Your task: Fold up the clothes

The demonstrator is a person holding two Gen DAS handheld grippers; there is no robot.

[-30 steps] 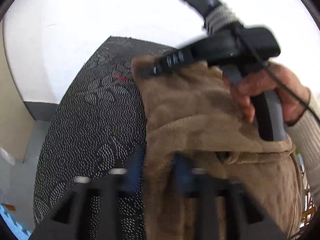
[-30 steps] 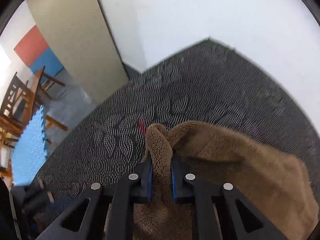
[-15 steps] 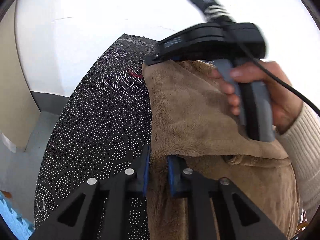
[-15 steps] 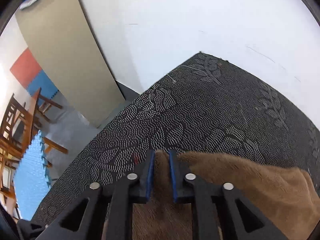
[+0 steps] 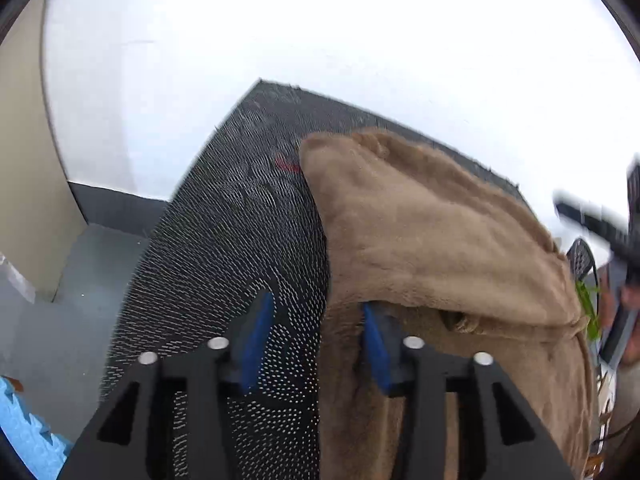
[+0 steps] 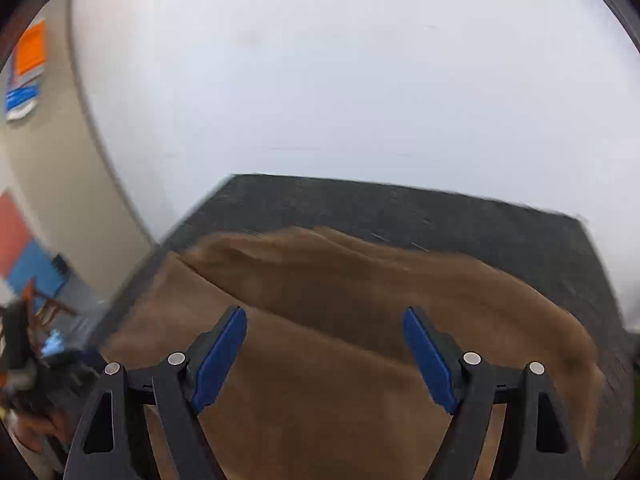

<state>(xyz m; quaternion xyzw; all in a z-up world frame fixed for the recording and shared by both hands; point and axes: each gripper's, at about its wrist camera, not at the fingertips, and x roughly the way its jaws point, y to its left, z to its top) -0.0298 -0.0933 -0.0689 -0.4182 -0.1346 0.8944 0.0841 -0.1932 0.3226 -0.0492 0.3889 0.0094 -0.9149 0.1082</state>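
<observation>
Both claws spread wide, gripping nothing — left gripper (image 5: 316, 344) at the folded edge of the brown fleece (image 5: 432, 240); right gripper (image 6: 325, 354) above it. Fleece folded over on the dark patterned table (image 5: 240, 240) — near a white wall (image 6: 340, 80).

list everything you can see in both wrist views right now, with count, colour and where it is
fuzzy brown fleece garment: one, brown, lying folded over on the table, right of the left claw
dotted black patterned tablecloth: one, black with white dots, covering the table under the garment
small red mark: one, red, on the cloth by the garment's far corner
white wall: one, white, behind the table
beige panel: one, beige, left of the table
blue foam floor mat: one, blue, on the floor at lower left
wooden chair: at least one, brown, blurred, far left
left claw: one, black with blue pads, open over the garment's edge
right claw: one, black with blue pads, open above the garment
</observation>
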